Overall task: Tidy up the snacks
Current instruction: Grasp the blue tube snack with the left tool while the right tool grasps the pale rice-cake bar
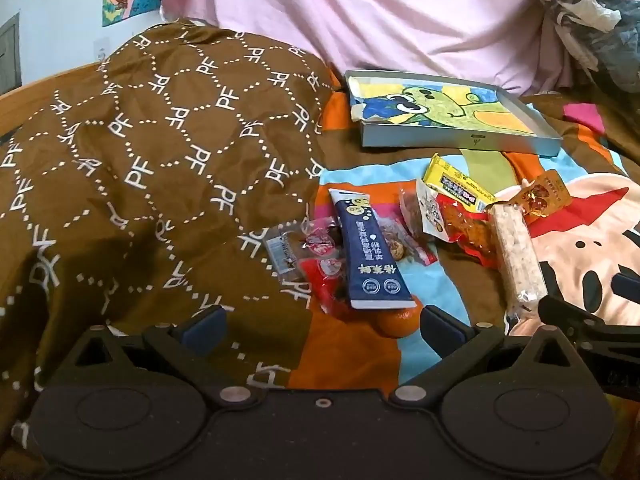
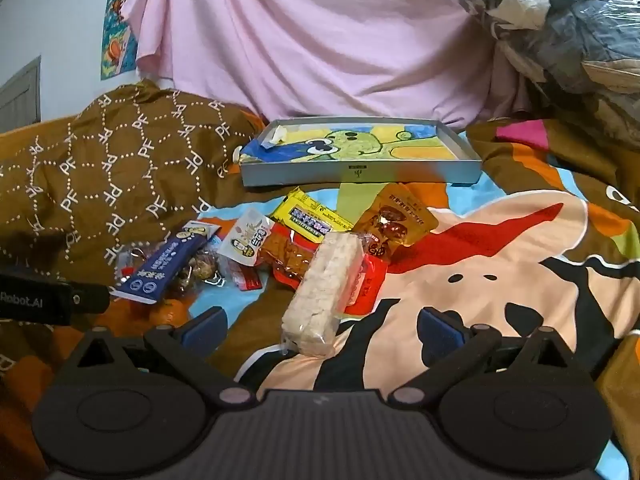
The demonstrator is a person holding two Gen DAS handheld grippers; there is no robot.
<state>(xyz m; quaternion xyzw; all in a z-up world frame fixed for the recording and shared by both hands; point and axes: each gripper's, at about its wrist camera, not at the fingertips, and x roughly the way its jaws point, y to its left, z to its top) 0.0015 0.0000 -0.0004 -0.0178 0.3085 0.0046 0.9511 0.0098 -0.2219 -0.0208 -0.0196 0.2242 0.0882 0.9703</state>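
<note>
- My left hand-held gripper (image 1: 322, 326) stands wide and empty, hovering over the near end of the blue pack (image 1: 370, 254); an orange (image 1: 398, 320) peeks out under that pack.
- My right hand-held gripper (image 2: 320, 328) is also wide, holding nothing — the rice bar (image 2: 322, 290) lies between its fingers, near end toward me.
- The snacks sit loose in a heap on the bed (image 2: 500, 264), just near of the tray (image 2: 360, 174), which holds none yet.
- I judge this the first pick — next I close on the rice bar and carry it far, into the tray.
</note>
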